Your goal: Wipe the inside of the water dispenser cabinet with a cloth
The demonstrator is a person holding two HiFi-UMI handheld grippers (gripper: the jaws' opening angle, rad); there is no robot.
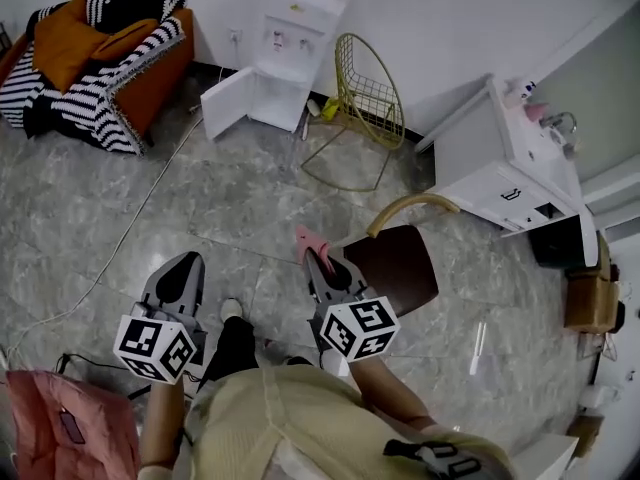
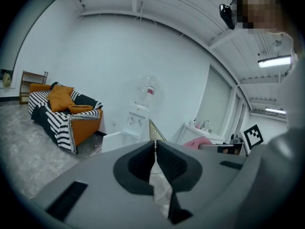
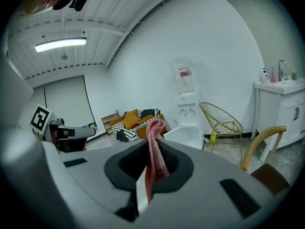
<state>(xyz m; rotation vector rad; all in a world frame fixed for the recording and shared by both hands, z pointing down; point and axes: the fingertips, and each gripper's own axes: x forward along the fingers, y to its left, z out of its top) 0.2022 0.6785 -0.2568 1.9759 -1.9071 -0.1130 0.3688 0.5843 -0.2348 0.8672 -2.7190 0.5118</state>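
The white water dispenser (image 1: 292, 43) stands against the far wall, its lower cabinet door (image 1: 226, 101) swung open to the left. It also shows far off in the left gripper view as the water dispenser (image 2: 135, 123) and in the right gripper view as the water dispenser (image 3: 187, 112). My right gripper (image 1: 318, 265) is shut on a pink cloth (image 3: 155, 149), whose tip pokes out as the pink cloth (image 1: 306, 238). My left gripper (image 1: 184, 271) is shut with nothing in it, jaws nearly touching. Both grippers hang low, several steps from the dispenser.
A gold wire chair (image 1: 365, 103) stands right of the dispenser. A brown chair (image 1: 400, 258) is just beside my right gripper. A striped and orange sofa (image 1: 95, 63) sits at the left, a white sink cabinet (image 1: 505, 163) at the right. A cable (image 1: 120, 243) runs across the floor.
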